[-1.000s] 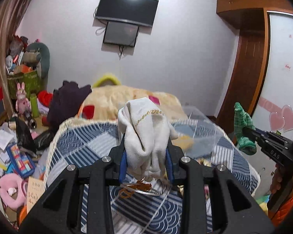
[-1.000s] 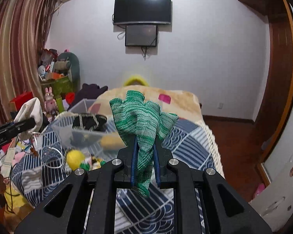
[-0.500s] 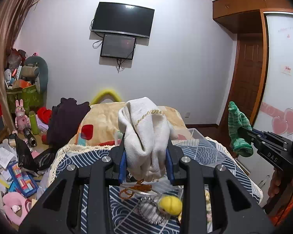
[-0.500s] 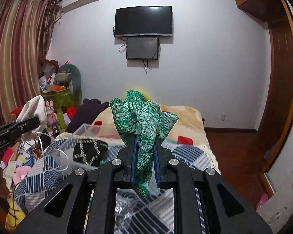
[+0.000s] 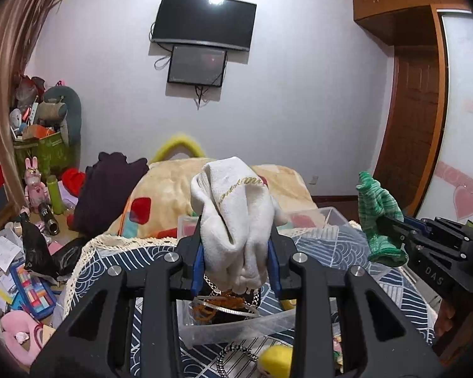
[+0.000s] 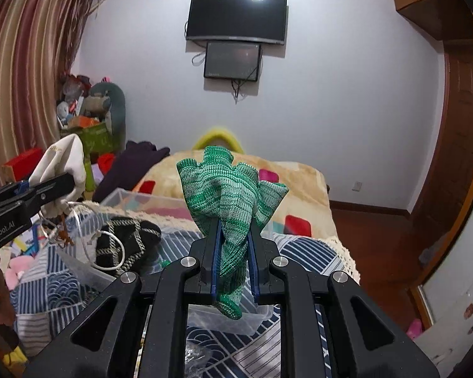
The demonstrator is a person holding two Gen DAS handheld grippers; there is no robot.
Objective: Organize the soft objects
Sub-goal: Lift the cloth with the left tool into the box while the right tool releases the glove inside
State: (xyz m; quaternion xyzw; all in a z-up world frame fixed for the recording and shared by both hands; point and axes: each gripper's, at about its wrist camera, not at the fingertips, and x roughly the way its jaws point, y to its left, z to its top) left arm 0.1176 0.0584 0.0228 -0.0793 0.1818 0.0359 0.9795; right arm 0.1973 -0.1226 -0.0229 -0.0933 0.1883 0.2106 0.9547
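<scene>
My left gripper point(image 5: 235, 260) is shut on a bunched white sock with gold lettering point(image 5: 235, 211), held up over the bed. That sock point(image 6: 64, 160) and the left gripper show at the left edge of the right wrist view. My right gripper point(image 6: 233, 253) is shut on a green knitted glove point(image 6: 228, 195), which stands up from the jaws and hangs a little below them. From the left wrist view the glove point(image 5: 378, 220) appears at the right. A clear plastic bin point(image 5: 236, 324) lies on the bed below both grippers, with a black patterned soft item point(image 6: 127, 239) and white hoops in it.
The bed has a blue patterned quilt point(image 6: 63, 286) and a beige blanket point(image 5: 170, 189) further back. A dark garment point(image 5: 107, 192) lies at the bed's left. Toys, papers and boxes crowd the floor on the left point(image 5: 19, 271). A yellow ball point(image 5: 276, 360) sits near the bin. A wooden door point(image 5: 416, 132) stands right.
Both grippers have drawn back along the bed while keeping the sock and the glove. The clear bin with the black item now lies below them, and more of the far wall shows.
</scene>
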